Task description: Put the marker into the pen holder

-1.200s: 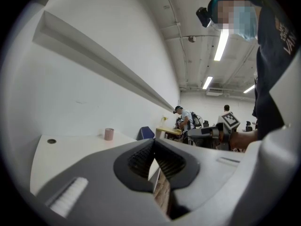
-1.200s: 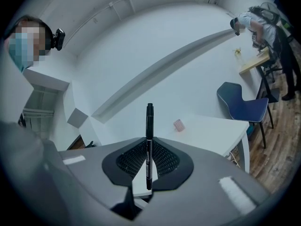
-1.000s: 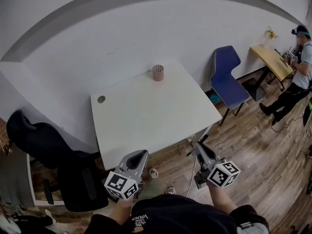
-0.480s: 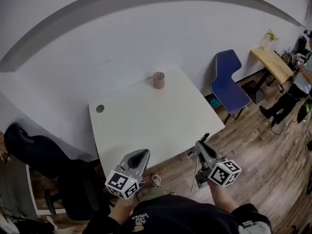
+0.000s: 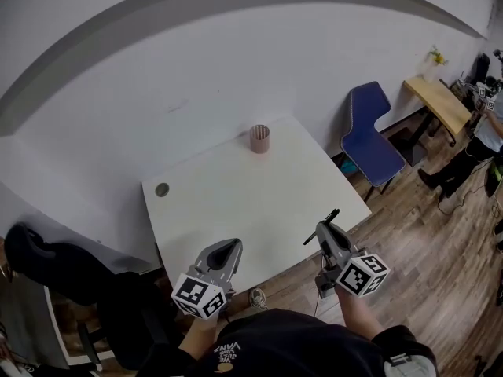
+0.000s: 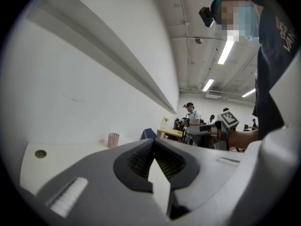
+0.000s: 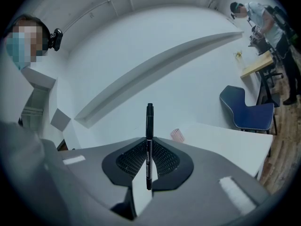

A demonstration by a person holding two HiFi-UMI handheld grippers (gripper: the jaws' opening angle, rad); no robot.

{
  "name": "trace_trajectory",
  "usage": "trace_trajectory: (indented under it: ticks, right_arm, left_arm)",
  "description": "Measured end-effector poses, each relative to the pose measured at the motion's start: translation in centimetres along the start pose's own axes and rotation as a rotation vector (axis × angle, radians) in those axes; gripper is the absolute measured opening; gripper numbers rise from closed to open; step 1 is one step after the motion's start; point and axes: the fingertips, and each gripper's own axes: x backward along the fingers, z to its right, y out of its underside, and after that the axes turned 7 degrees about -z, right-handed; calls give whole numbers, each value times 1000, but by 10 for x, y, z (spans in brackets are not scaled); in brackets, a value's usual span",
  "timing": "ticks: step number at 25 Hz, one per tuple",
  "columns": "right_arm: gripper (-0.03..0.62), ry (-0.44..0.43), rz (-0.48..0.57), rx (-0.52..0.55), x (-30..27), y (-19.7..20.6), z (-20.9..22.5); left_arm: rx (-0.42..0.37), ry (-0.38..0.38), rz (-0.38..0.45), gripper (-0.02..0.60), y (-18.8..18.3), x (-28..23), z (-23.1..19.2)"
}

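Right gripper is clenched on a black marker, the pads pinching its lower half while the longer part juts out past the jaw tips. Head view: this gripper sits at lower right of frame, at the near edge of the white table, with the marker slanting up to the right. The cap end seems to point away from the gripper, but the view is too small to confirm.

Left gripper: jaws closed together, nothing between them. It is at lower centre-left, also at the table's near edge.

Pen holder: pinkish, ribbed, upright near the table's far edge, upper centre of frame, well apart from both grippers.

Blue chair stands right of the table. A person is at the far right edge, beside a wooden desk.
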Motion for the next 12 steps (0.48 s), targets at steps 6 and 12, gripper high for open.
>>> trace_trajectory:
  ticks: [6,12]
  right_arm:
    - [37,39,10,-4,-26,0,0]
    - [37,72,33,5,-49,-4,0]
  left_arm:
    - [10,10,7,52,-4,-6,-33]
    - [11,31,9,52,-4,-9,-56]
